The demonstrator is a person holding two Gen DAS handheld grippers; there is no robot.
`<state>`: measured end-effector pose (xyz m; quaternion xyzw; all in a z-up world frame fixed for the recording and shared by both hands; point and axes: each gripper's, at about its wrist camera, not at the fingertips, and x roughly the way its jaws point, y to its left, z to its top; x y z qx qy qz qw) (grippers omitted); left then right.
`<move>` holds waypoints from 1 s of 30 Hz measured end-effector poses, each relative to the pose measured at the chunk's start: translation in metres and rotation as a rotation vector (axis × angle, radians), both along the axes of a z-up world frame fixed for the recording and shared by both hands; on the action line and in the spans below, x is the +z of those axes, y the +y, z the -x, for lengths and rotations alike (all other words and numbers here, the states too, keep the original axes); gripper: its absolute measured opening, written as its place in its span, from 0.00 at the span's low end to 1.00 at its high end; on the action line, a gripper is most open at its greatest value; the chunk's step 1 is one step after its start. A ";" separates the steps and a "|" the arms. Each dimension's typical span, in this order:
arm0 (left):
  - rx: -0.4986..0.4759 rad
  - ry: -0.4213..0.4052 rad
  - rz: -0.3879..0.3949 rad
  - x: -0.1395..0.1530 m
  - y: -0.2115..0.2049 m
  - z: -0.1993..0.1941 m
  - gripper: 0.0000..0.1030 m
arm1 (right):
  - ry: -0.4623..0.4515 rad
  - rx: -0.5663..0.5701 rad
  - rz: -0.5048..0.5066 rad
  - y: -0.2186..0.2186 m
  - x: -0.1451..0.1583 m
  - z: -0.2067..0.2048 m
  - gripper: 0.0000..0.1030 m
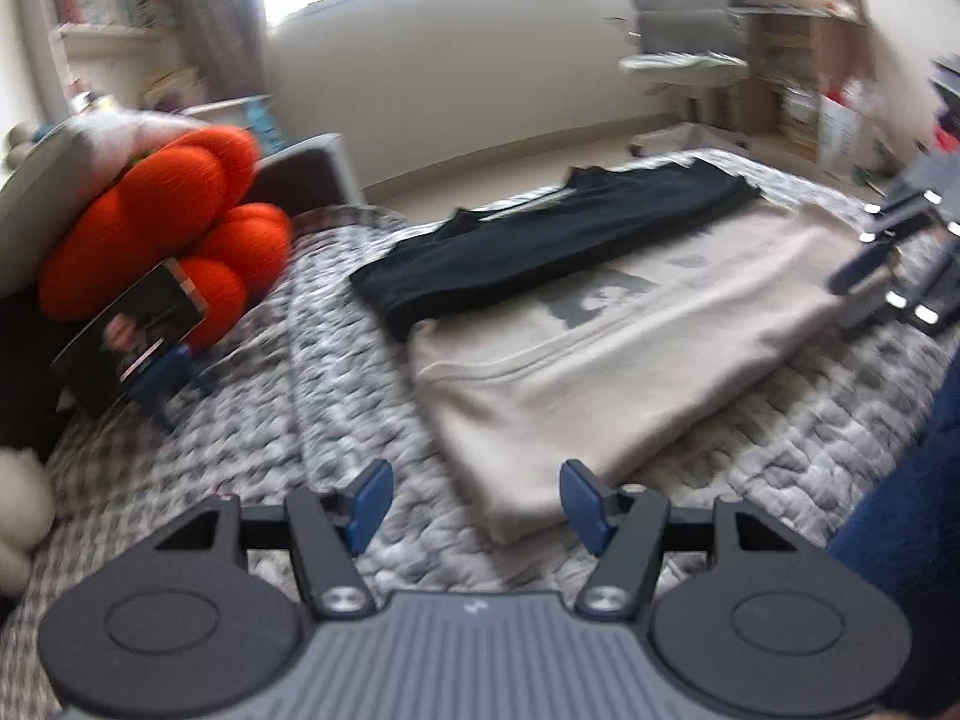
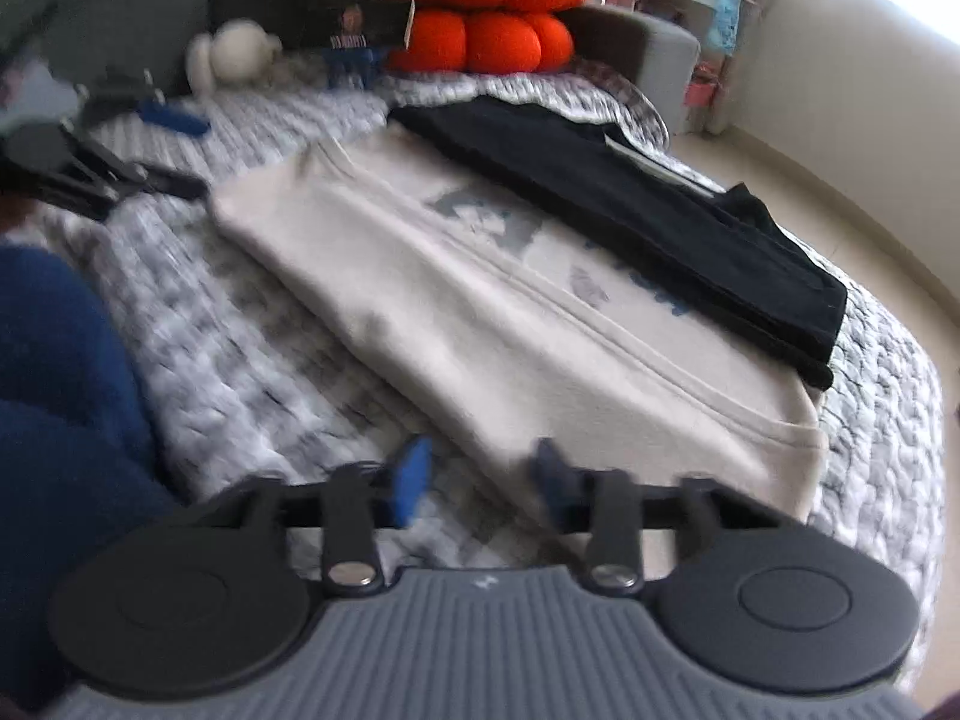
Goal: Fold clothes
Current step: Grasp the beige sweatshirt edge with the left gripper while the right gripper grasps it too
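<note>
So there's a beige folded sweatshirt with a grey print (image 1: pixel 630 354) lying flat on the grey-and-white knitted bedspread (image 1: pixel 336 372), with a folded black garment (image 1: pixel 540 240) laid along its far edge. The left gripper (image 1: pixel 474 501) hangs over the sweatshirt's near corner, blue pads apart, gripping nothing. The right gripper (image 2: pixel 480 483) is blurry, jaws part open above the near hem, pinching nothing as far as I can see.

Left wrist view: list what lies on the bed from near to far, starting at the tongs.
Left tongs → beige shirt → black garment → grey office chair by the far wall.
</note>
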<state>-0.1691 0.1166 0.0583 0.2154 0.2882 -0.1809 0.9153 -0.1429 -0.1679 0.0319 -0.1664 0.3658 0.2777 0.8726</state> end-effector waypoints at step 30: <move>-0.241 0.168 -0.029 -0.022 -0.018 -0.044 0.10 | 0.035 -0.026 -0.036 -0.031 0.002 -0.011 0.45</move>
